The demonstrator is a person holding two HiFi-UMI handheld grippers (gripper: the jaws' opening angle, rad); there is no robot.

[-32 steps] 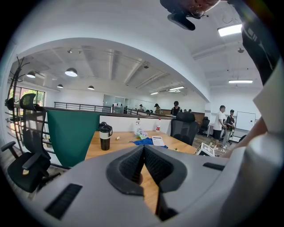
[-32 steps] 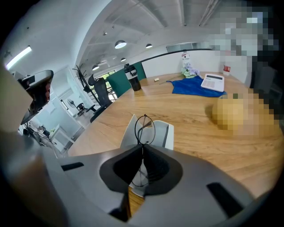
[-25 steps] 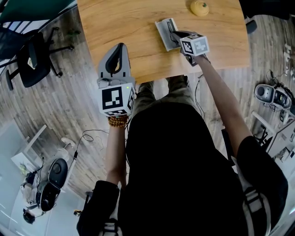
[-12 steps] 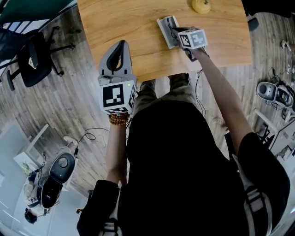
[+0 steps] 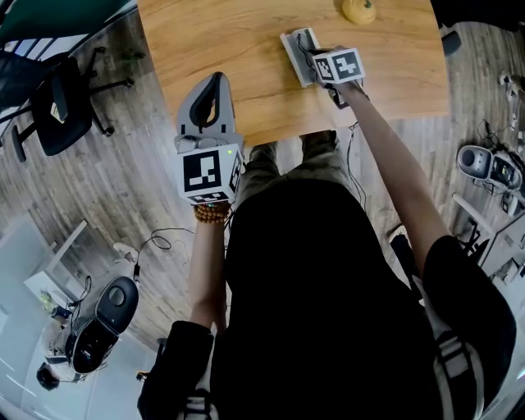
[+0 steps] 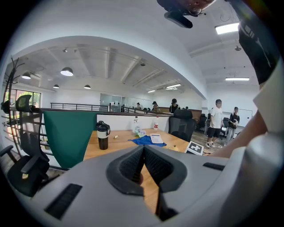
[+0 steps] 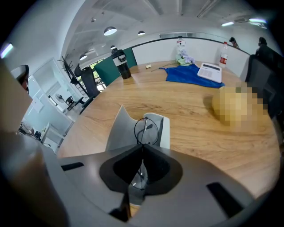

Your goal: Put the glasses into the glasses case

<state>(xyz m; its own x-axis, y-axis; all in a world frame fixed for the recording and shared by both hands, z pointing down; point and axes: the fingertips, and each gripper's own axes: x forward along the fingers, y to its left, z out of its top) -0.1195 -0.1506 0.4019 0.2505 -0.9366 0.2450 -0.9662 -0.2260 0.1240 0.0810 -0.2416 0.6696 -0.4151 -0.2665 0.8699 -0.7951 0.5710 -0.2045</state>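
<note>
The glasses case (image 7: 120,131) is pale grey and lies open on the wooden table (image 5: 238,41), its lid raised to the left. Thin black wire-rimmed glasses (image 7: 146,131) hang between the jaws of my right gripper (image 7: 142,147), which is shut on them just above the case's near end. In the head view the right gripper (image 5: 313,59) sits over the case (image 5: 295,49) at the table's far right. My left gripper (image 5: 215,80) hovers at the table's front left edge, shut with nothing in it; in its own view the left gripper (image 6: 143,149) shows its jaws pressed together.
A yellow rounded object (image 5: 358,11) lies on the table beyond the case. Farther back are a blue cloth (image 7: 191,73), a white calculator-like item (image 7: 211,72), a black tumbler (image 7: 119,62) and bottles. The table's front edge (image 5: 279,135) is near my legs. A black office chair (image 5: 57,98) stands at the left.
My right gripper has edged a little forward over the case with the glasses in it. The left gripper has barely moved.
</note>
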